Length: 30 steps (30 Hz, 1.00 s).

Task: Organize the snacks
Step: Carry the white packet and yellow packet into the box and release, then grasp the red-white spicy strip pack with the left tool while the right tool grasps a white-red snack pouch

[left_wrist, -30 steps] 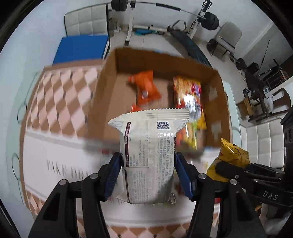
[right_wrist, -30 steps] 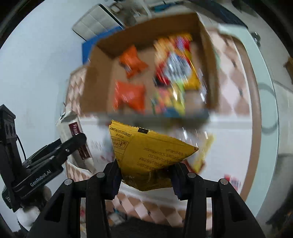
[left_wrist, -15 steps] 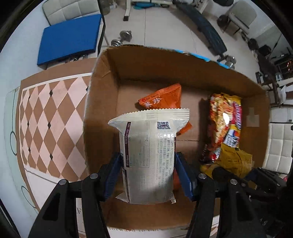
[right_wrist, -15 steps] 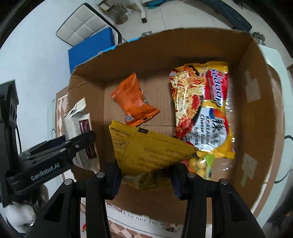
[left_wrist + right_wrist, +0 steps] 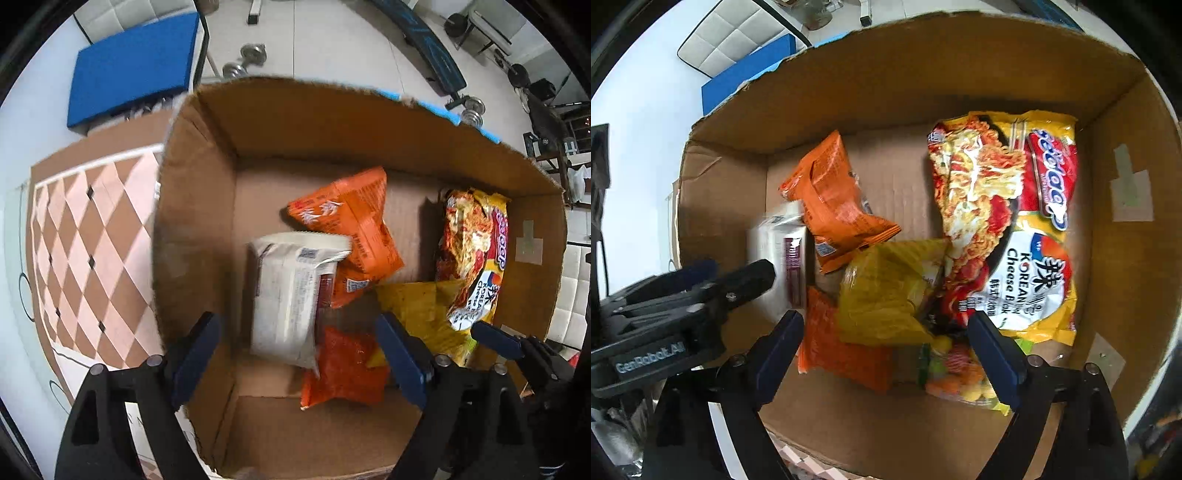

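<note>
An open cardboard box (image 5: 192, 221) fills both views from above. My left gripper (image 5: 299, 350) hangs over its left part, jaws opening, and a white packet (image 5: 288, 295) lies loose below them, clear of the blue pads. My right gripper (image 5: 888, 354) is beside it, jaws opening too. A crumpled yellow packet (image 5: 886, 291) rests free on the pile under it. Also in the box (image 5: 923, 66) are an orange packet (image 5: 834, 206), a second orange packet (image 5: 842, 350), a large noodle pack (image 5: 1004, 221) and a bag of coloured sweets (image 5: 956, 376).
The box stands on a table with a brown and pink diamond-pattern cloth (image 5: 85, 240). Beyond the table are a blue pad (image 5: 133, 62), dumbbells (image 5: 243, 61) on a pale floor and a white padded chair (image 5: 727, 37). The box walls rise close around both grippers.
Both grippers came forward and down over the box, then spread their jaws. The white packet left the left gripper and the yellow packet left the right; both now lie in the box.
</note>
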{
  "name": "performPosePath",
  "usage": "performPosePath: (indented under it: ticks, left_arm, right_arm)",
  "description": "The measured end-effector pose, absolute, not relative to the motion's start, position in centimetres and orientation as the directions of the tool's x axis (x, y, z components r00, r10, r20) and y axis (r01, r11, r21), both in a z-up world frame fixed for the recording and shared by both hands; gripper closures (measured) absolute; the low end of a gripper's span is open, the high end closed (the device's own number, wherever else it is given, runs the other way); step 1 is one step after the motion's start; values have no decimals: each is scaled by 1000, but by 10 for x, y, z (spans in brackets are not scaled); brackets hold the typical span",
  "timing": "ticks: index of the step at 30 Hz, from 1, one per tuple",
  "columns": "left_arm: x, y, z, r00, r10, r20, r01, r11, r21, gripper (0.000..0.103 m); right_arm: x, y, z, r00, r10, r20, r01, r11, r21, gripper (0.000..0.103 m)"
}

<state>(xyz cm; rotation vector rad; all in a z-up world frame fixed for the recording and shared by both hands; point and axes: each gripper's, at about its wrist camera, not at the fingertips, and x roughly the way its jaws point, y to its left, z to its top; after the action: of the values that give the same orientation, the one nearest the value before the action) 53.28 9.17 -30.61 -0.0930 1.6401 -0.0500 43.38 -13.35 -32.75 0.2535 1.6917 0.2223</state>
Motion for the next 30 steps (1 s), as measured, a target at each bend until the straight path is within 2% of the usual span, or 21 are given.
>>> performPosePath:
  ticks: [11,22,30]
  left_arm:
    - [515,88,-288,-13,-118,-993,-14,993,-118,17]
    - [446,80,-237,209,-71,-975,-21,997,-77,17]
    - [390,74,-202,335,-30,-942,-35,998,-44,17]
  right_arm:
    - [419,-147,-301,-92,212,-973,10,977,212,8]
    - [363,-171,-251,77,99,-992,-57,994,95,8]
    - [317,-184,-209,181,81,-980,-58,996,72,8]
